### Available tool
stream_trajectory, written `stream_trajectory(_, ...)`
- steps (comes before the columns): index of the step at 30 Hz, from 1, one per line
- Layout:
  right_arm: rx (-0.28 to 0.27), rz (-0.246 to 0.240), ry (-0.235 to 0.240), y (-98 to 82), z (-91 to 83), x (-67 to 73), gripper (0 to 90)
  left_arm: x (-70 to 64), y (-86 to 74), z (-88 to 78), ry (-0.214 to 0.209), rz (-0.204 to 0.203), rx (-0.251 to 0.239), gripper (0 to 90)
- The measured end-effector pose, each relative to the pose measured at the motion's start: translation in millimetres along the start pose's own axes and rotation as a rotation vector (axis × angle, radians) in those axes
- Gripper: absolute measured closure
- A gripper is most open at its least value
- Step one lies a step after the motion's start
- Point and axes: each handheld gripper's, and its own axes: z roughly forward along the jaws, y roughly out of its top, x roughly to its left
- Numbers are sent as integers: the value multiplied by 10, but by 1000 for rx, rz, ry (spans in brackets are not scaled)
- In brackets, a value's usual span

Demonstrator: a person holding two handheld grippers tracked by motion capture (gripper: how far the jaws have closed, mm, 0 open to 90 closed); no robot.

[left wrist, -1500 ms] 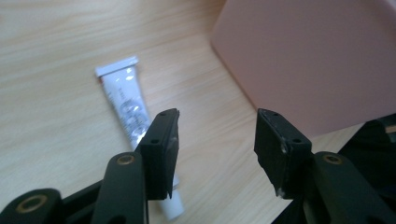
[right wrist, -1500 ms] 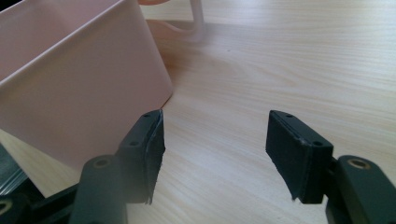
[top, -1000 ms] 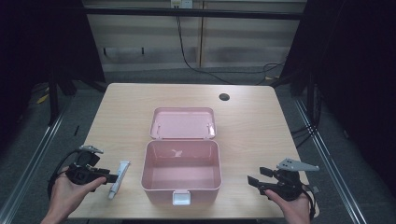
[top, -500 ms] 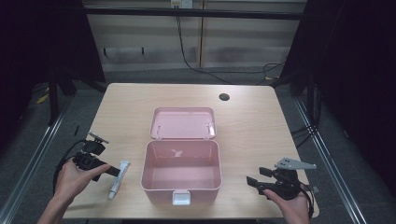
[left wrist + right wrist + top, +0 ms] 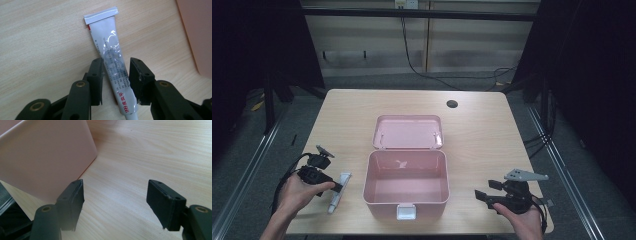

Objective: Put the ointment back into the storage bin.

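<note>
Wood-grain table (image 5: 492,130), dark room; left jaws astride tube (image 5: 112,65), right jaws wide, empty.

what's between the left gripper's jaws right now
A white tube lies on the table between the left gripper's open jaws, a gap on each side, seen in the left gripper view. The pink box sits beside it.

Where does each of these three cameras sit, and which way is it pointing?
High view: above the person's side, looking forward and down at the table; both hands show.
Left gripper view: rides the left tongs, looking along the jaws astride the tube.
Right gripper view: rides the right tongs, open over bare wood.
Shared: the pink box appears in all three.
</note>
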Motion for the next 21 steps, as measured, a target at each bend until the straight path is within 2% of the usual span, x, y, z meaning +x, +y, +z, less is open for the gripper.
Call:
stream_trajectory(4, 4, 0, 5, 0, 0, 6, 298, -9, 7, 21, 6, -4, 2, 634)
stream_trajectory(7, 6, -1, 6, 0, 2, 6, 296, -24, 14, 50, 19, 9, 20, 633)
stream_trajectory(11, 10, -3, 11, 1, 7, 6, 298, -42, 29, 90, 20, 12, 35, 681)
stream_trajectory(14, 12, -3, 10, 3, 7, 14, 297, -63, 43, 120, 30, 43, 55, 700)
stream_trajectory(21, 12, -4, 14, 4, 6, 13, 297, -88, 60, 140, 44, 68, 66, 704)
